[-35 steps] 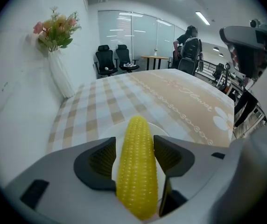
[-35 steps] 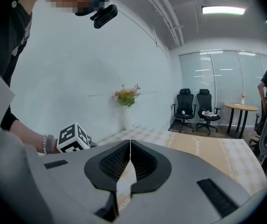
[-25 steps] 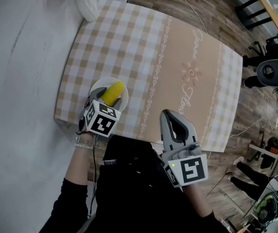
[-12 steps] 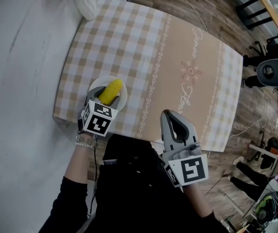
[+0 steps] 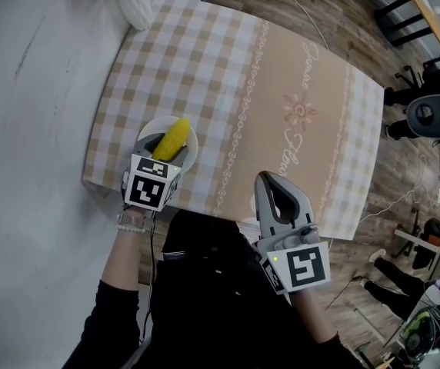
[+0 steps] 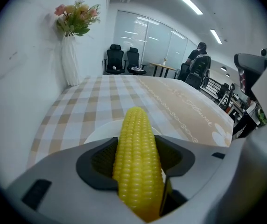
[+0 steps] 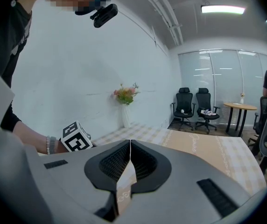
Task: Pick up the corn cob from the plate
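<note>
- While the left gripper (image 5: 161,151) reaches over the table's near left corner, its 2 jaws press on the yellow corn cob (image 6: 137,157), 1 dark pad against each flank
- The cob runs lengthwise along the jaws, its tapered tip pointing away from the person, and its butt end sits deep in the gap between them
- Directly beneath the cob is the white round plate (image 5: 148,126); neither view settles whether the cob touches the plate or is held just clear of it
- The plate rests on the checked beige-and-white tablecloth (image 5: 197,60), close to the near edge
- The right gripper (image 7: 130,171) has its 2 jaws pressed together at the tips with nothing between them
- In the head view this gripper is held at the table's near edge, to the right of the plate and well apart from it
- A beaded bracelet (image 5: 131,223) circles the person's left wrist behind the marker cube
- At the far left corner a white vase (image 6: 71,62) of pink flowers (image 6: 77,15) stands against the wall
- Beyond the table, 2 black office chairs (image 6: 123,59) face the glass partition, and a person (image 6: 200,59) stands further right
</note>
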Demonstrator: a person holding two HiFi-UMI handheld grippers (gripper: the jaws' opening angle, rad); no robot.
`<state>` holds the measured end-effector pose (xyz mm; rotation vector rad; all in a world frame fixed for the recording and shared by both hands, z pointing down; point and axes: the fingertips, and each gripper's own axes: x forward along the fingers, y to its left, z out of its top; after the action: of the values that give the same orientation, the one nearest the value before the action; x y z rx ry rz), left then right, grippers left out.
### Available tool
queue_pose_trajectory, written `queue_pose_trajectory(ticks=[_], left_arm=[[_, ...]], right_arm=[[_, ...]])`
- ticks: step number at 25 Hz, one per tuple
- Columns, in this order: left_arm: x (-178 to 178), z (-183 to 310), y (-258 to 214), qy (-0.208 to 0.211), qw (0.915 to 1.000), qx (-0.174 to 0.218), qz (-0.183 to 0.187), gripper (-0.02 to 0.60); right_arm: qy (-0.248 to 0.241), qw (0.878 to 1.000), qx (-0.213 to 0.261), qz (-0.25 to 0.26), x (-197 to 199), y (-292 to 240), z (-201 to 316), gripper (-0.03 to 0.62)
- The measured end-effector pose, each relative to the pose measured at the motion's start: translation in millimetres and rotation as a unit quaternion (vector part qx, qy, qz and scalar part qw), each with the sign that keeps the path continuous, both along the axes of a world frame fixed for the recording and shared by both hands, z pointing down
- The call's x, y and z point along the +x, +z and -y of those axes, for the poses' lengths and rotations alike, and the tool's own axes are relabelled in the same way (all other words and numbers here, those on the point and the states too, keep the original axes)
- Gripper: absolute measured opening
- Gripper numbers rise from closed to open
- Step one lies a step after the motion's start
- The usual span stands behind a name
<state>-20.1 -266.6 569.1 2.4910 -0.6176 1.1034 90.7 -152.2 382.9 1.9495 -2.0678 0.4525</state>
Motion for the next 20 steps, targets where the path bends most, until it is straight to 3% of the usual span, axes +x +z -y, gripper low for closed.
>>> queue_pose_trajectory(ticks=[20], left_arm=[[-1.6, -25.9, -92.5, -0.031, 0.9966, 0.063, -0.042, 0.255]], right_arm=[[-0.009, 0.999, 0.045, -0.019, 16.5, -33.2, -23.9, 0.043]])
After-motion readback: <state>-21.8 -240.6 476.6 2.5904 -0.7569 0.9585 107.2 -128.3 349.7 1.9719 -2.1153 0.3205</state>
